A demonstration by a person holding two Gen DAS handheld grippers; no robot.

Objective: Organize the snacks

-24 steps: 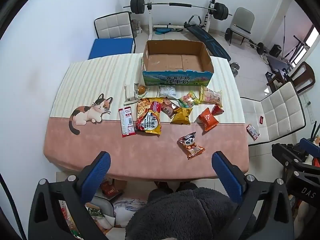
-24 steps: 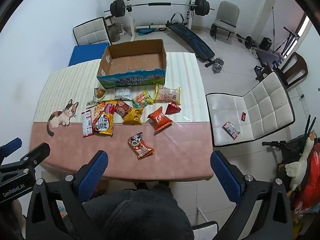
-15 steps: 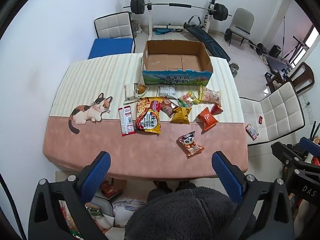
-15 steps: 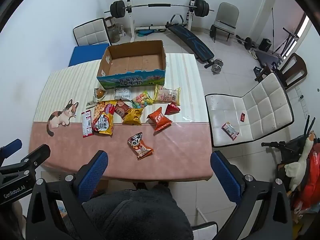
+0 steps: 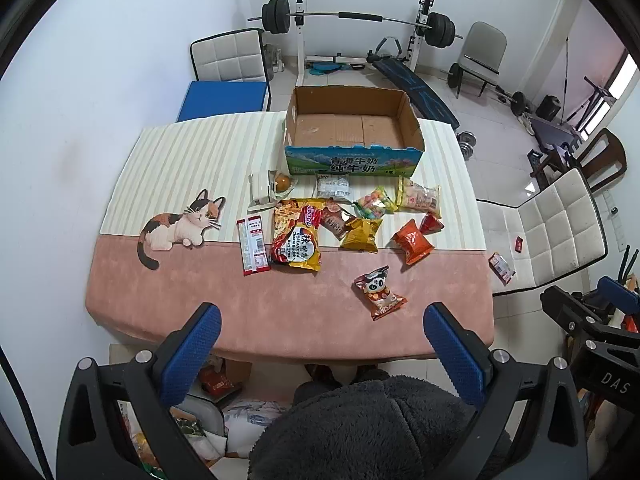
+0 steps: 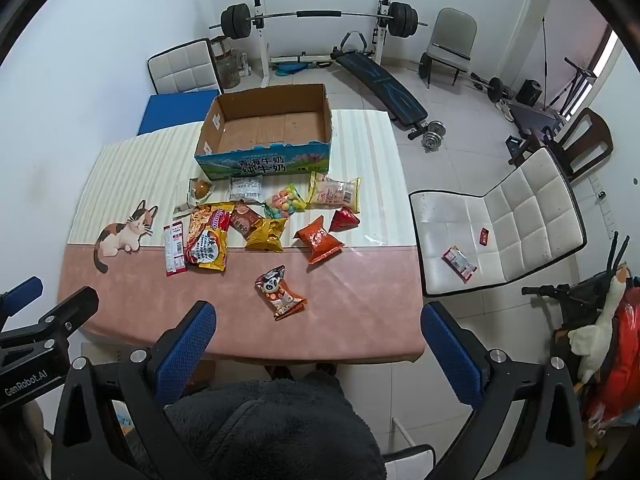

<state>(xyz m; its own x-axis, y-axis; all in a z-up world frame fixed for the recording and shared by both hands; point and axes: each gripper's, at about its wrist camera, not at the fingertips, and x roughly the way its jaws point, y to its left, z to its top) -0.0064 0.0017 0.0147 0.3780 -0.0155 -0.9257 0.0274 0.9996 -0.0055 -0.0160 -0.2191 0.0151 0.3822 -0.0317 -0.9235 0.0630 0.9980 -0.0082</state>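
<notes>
Several snack packets lie in a loose group on the table (image 5: pixel 168 300) in front of an open, empty cardboard box (image 5: pixel 352 128), which also shows in the right wrist view (image 6: pixel 268 128). Among them are a large noodle bag (image 5: pixel 298 238), a yellow bag (image 5: pixel 361 234), an orange bag (image 5: pixel 412 240), a red strip packet (image 5: pixel 252 246) and a panda packet (image 5: pixel 379 292) lying alone nearest me. My left gripper (image 5: pixel 320 324) is open and empty, high above the table's near edge. My right gripper (image 6: pixel 318 326) is open and empty, likewise above the near edge.
A white chair (image 6: pixel 500 224) with small packets on its seat stands right of the table. A blue-seated chair (image 5: pixel 228 80) stands behind the table. Gym gear (image 5: pixel 352 20) fills the far floor. The table cloth has a cat picture (image 5: pixel 180 224).
Both grippers have drifted very slightly; the scene sits almost the same in both views. Nothing on the table has moved.
</notes>
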